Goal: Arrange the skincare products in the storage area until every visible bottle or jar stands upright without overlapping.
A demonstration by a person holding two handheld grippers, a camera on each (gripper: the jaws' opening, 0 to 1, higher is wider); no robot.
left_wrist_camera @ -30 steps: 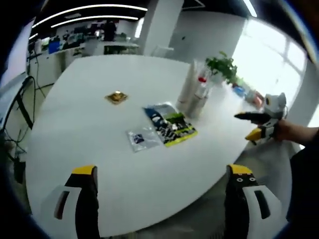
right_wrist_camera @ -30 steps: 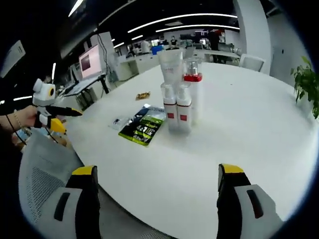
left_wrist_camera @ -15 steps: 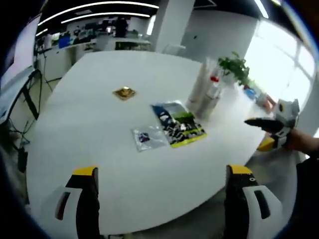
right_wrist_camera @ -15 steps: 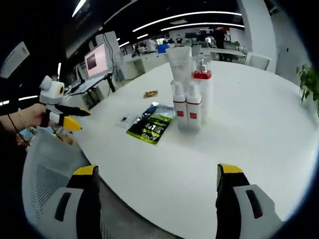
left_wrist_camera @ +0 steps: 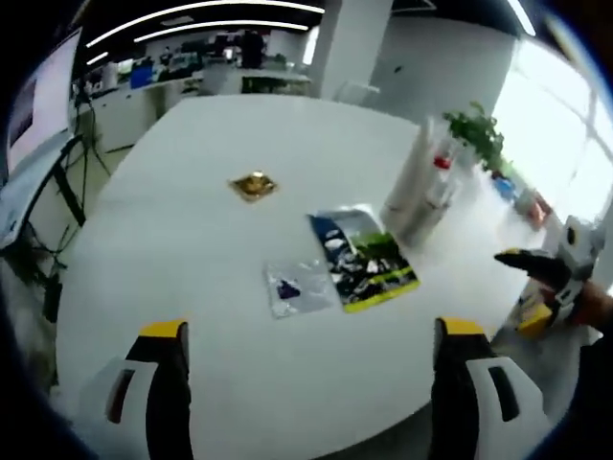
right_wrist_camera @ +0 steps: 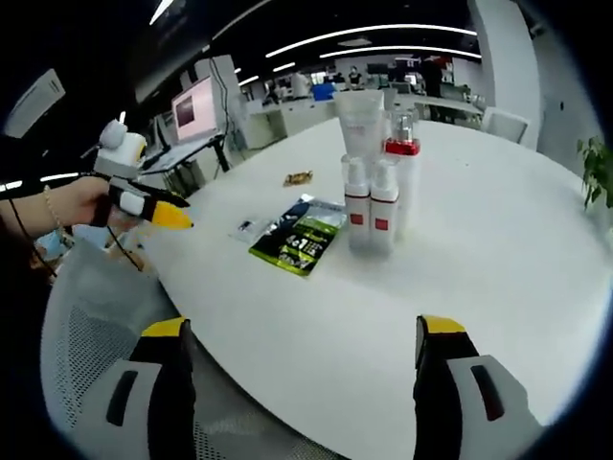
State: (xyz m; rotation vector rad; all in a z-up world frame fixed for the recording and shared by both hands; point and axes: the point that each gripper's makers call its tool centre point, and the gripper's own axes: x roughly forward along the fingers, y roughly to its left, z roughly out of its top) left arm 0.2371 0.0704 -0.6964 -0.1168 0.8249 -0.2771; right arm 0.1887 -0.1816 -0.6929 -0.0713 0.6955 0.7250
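Note:
A tight group of skincare products stands upright on the white round table. It holds a tall white tube, a red-collared pump bottle and two small white bottles with red labels. The left gripper view has the same group at the table's right side. My right gripper is open and holds nothing, short of the table edge. My left gripper is open too, over the near edge, and appears hand-held at the left. The right gripper appears beyond the table's right rim.
A green-and-black sachet lies flat beside a small clear packet, with a small gold item farther back. A grey mesh chair stands at the table edge. A potted plant is behind the bottles.
Both cameras have shifted slightly. The bottles and packets keep their places. In the right gripper view the left gripper has risen and come nearer the table edge.

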